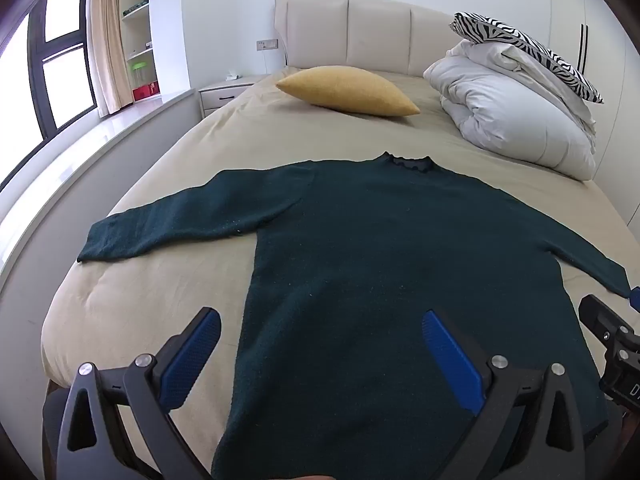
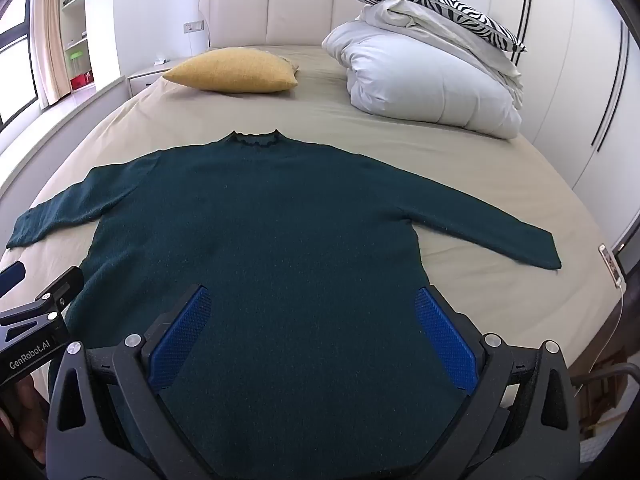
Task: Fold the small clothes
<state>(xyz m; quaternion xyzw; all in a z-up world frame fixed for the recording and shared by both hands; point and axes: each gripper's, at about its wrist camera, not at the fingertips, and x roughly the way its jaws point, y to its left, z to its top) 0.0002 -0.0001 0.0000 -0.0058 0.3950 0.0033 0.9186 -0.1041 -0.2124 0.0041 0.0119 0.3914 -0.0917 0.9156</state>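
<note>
left claw point(image 1: 320, 354) and right claw point(image 2: 314, 330) hang released, jaws wide, at the lower frame above the hem of the dark green sweater point(image 2: 256, 216). sweater lies flat mid-frame on the bed point(image 2: 400, 136), sleeves spread, evidently laid out for folding.

One dark green sweater point(image 2: 256, 216) lay on the bed point(image 2: 460, 152), with two sleeves spread out. Toward the head edge of the bed there were two pillows: one yellow pillow point(image 2: 236, 70) and one zebra-striped pillow point(image 2: 432, 2), the latter on top of one folded white duvet point(image 2: 424, 80). Two grippers were in view, the left gripper point(image 1: 320, 348) and the right gripper point(image 2: 312, 328), each with two blue-padded fingers point(image 2: 444, 336). One phone point(image 2: 610, 264) lay at the bed's right edge.
</note>
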